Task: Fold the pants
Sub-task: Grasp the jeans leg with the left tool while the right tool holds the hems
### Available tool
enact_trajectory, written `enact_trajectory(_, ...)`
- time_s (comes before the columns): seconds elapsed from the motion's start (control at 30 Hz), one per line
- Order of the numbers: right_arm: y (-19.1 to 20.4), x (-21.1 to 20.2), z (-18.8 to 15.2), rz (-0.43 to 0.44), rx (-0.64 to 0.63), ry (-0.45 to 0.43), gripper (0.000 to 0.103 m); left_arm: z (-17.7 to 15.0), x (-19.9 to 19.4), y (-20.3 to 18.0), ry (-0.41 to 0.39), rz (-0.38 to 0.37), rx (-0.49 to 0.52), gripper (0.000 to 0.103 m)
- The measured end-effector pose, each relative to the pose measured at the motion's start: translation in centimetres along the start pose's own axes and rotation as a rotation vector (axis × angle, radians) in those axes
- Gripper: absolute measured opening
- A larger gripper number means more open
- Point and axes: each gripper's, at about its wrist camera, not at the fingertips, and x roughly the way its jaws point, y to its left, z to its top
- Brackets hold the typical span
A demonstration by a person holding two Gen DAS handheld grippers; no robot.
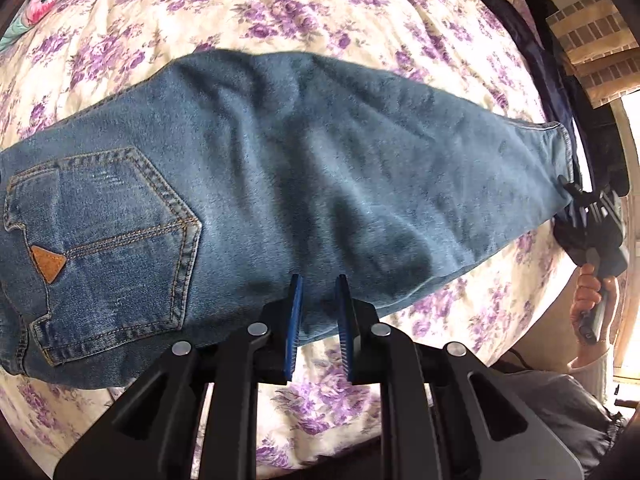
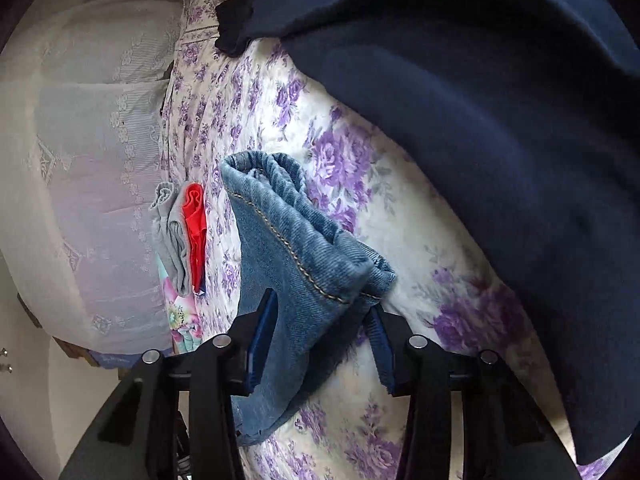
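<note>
Denim jeans (image 1: 280, 184) lie across the floral bedspread (image 1: 280, 12) in the left wrist view, already doubled leg on leg, running from the seat at 9 o'clock to the hems at 3 o'clock. A back pocket (image 1: 104, 240) with a tan leather tab faces up at 8 o'clock. The left gripper (image 1: 319, 312) sits at 6 o'clock over the near edge of the thigh; its blue pads stand a narrow gap apart, and no cloth is visibly pinched between them. At 3 o'clock a hand (image 1: 592, 292) holds the right gripper at the hem end.

In the right wrist view the stacked leg hems (image 2: 296, 240) run from centre toward 6 o'clock, between the pads of the right gripper (image 2: 324, 320). The jaws stand apart on either side of the hems; the right pad sits at the cloth's edge, but a firm clamp is not evident. A dark navy garment (image 2: 500, 120) fills 12 to 4 o'clock, and a small folded pile, grey and red (image 2: 188, 236), lies at 9 o'clock.

Handling judgement: the denim is thick, fairly heavy and limp, with a rough, non-slippery weave. It creases readily but sags when lifted. Recommended hold: the doubled, stitched hems, both layers together, with the second hold near the thigh or waistband to carry the weight.
</note>
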Motion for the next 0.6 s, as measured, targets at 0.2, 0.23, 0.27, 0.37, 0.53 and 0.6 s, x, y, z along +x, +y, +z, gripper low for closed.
enact_trajectory(0.2, 1.1, 0.3, -0.5, -0.065, -0.062, -0.051, 0.022, 3.3, -1.9, -6.3, -0.051, -0.078, 0.103, 0.016)
enact_trajectory(0.23, 1.9, 0.1, -0.8, -0.097, -0.100, -0.068, 0.021, 3.9, -1.8, -7.7, -0.053, -0.088, 0.124, 0.016)
enact_trajectory(0.27, 2.8, -0.2, -1.1, -0.130, -0.137, -0.083, 0.020, 4.5, -1.6, -9.3, -0.055, -0.101, 0.144, 0.016)
enact_trajectory(0.37, 5.4, -1.3, -2.0, -0.203, -0.223, -0.109, 0.017, 6.0, 0.2, -14.8, -0.065, -0.129, 0.213, 0.016)
enact_trajectory(0.53, 8.4, -2.6, -3.0, -0.269, -0.331, -0.099, 0.017, 7.5, 5.2, -20.4, -0.005, -0.138, 0.268, 0.000)
enact_trajectory(0.6, 9.0, -3.3, -3.3, -0.270, -0.350, -0.102, 0.017, 8.1, 6.5, -21.1, -0.008, -0.115, 0.264, 0.000)
